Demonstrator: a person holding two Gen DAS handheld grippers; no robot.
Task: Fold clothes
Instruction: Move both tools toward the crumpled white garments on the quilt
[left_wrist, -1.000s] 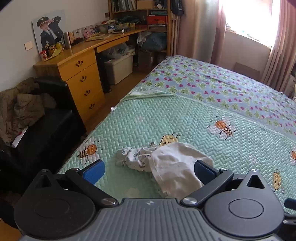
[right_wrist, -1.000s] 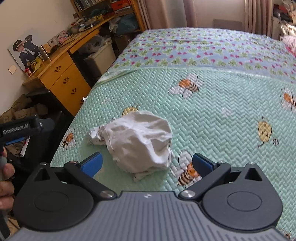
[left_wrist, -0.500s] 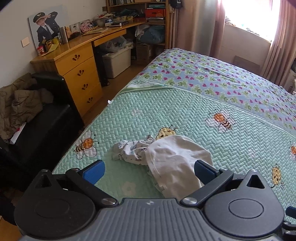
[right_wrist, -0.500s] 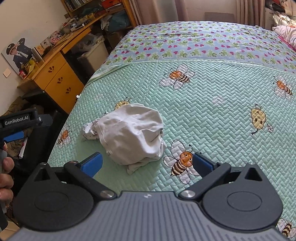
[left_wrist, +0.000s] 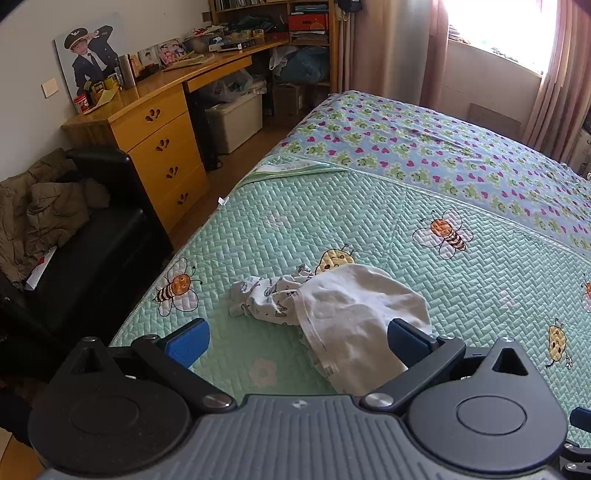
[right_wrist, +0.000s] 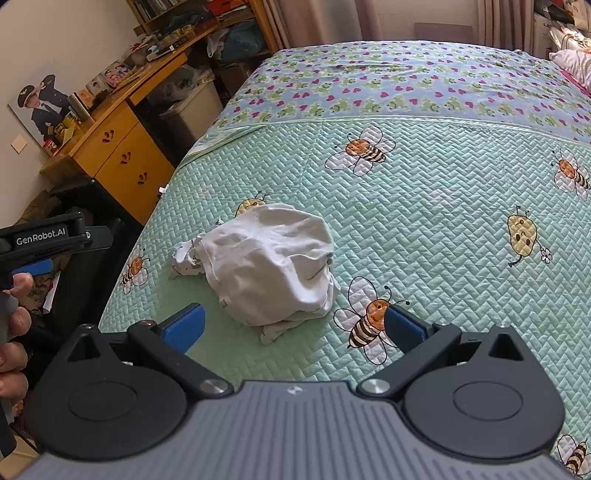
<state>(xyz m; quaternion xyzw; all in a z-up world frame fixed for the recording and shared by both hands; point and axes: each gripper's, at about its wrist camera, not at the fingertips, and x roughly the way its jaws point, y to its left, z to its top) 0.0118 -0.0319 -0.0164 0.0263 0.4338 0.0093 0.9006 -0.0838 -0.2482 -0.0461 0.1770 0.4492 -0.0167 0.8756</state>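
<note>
Grippers over crumpled clothes on the bed
Left gripper and right gripper hover nearest, jaws apart, holding nothing; beyond, the white garment lies bunched over a printed one on the green quilt, nothing folded.

Crumpled garment on quilt, desk leftward

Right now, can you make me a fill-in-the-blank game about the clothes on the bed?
1. The white garment lies crumpled on the ____ bee quilt.
2. Both the left gripper and the right gripper are ____.
3. The patterned cloth lies partly ____ the white garment.

Missing words: green; open; under
</note>
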